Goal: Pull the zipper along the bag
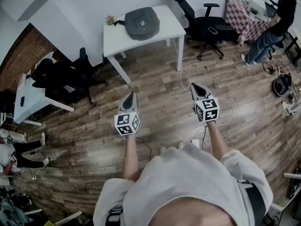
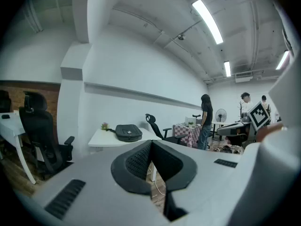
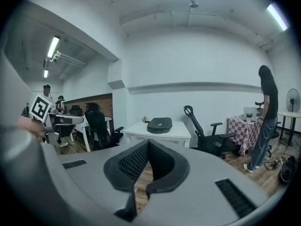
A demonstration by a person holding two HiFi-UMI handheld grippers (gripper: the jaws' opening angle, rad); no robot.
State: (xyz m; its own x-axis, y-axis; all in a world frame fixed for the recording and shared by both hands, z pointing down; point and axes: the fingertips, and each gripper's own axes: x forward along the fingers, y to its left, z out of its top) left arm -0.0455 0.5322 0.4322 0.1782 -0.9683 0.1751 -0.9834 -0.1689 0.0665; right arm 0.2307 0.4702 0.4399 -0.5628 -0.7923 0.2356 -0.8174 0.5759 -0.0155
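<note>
One bag (image 1: 142, 22) was counted | two grippers, left gripper (image 1: 131, 95) and right gripper (image 1: 194, 85), were counted | one small plant (image 1: 110, 20) was counted at the table's (image 1: 162, 32) corner.

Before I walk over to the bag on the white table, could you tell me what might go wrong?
A white cable trails across the floor between you and the table; you could trip on it. Both the left gripper and the right gripper are shut and empty, so they need opening before they can grip. The bag lies unheld and may slide when pulled.
</note>
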